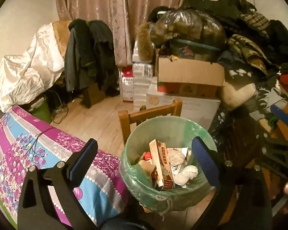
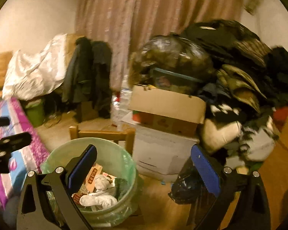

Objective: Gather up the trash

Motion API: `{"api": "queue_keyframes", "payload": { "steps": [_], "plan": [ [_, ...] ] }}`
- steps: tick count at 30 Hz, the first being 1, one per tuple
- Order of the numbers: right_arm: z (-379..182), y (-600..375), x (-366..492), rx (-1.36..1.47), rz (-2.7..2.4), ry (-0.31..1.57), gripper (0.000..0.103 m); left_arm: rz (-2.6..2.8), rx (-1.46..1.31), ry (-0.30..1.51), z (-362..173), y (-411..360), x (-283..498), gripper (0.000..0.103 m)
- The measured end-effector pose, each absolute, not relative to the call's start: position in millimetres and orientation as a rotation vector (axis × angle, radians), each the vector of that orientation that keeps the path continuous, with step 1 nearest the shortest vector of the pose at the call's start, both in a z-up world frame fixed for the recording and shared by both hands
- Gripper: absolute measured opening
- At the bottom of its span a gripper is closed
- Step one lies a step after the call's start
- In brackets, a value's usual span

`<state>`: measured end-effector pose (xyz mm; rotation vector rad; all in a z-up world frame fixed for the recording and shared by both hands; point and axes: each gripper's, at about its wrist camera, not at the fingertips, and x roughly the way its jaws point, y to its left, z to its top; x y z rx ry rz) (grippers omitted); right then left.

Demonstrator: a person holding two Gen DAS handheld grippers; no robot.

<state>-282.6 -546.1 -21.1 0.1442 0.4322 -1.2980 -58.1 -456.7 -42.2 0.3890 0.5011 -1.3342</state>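
Left tongs [image 1: 144, 163] wide apart, nothing between the pads, touching nothing. Right tongs [image 2: 144, 169] likewise wide and empty. Bin [image 1: 142, 189] with green liner stands on the floor between bed [image 1: 38, 145] and a black bag [image 2: 184, 187], a wooden chair [image 1: 149, 113] just behind it. Bin sits below the left tongs, toward its right finger; under the right tongs' left finger. Inside: carton [image 1: 162, 164], crumpled tissues [image 1: 186, 172].

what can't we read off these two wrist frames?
- Bin bottom: left wrist view, hidden under the boxes and wads of trash.
- Black bag contents: right wrist view, opaque and blurred.
- Print on the white box: left wrist view, too small, partly behind the chair back.
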Motion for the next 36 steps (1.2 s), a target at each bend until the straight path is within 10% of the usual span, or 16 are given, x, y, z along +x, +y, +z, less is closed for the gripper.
{"api": "queue_keyframes", "payload": {
  "steps": [36],
  "plan": [
    [-77, -540, -269, 0.181, -1.142, 0.567, 0.098, -1.285, 0.426, 0.54, -57, -448, -59, 0.097]
  ]
}}
